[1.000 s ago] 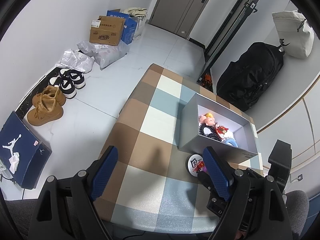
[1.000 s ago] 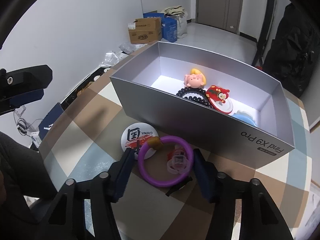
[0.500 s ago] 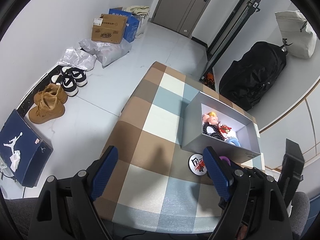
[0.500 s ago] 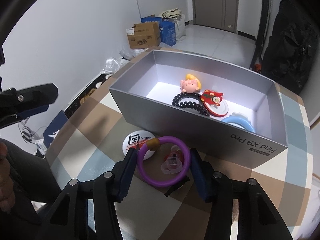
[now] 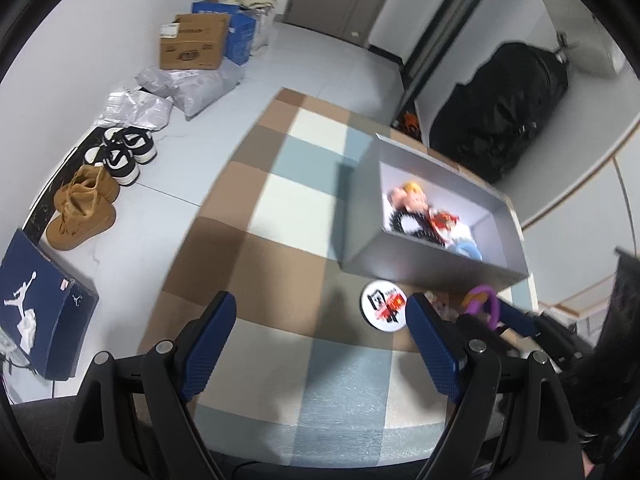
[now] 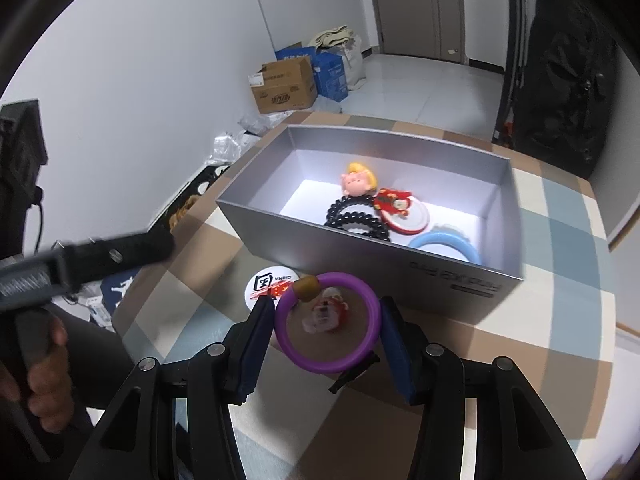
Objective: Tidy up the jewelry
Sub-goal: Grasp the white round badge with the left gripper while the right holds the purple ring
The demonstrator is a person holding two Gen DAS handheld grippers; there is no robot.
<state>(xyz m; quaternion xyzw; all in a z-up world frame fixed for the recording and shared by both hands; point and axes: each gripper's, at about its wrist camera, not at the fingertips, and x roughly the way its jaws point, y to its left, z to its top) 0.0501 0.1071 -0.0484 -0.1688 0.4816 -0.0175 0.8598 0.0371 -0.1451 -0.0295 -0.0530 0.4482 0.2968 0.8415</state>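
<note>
My right gripper is shut on a purple bracelet with a brown bead, held just above the table in front of the grey box. Through the ring I see a small red-and-clear charm lying on the cloth. A white round badge lies left of it. Inside the box are a pink figure, a black bead bracelet, a red-and-white badge and a blue bracelet. My left gripper hangs open over the cloth, nothing between its fingers, left of the white round badge.
A checked cloth covers the table, whose left edge drops to the floor. Shoes, cardboard boxes and plastic bags lie along the wall. A black bag stands behind the box. A hand holds the left gripper's handle.
The right gripper has risen a little with the purple bracelet, so the box interior shows more from above. The left gripper has shifted and the picture is blurred by its motion.
</note>
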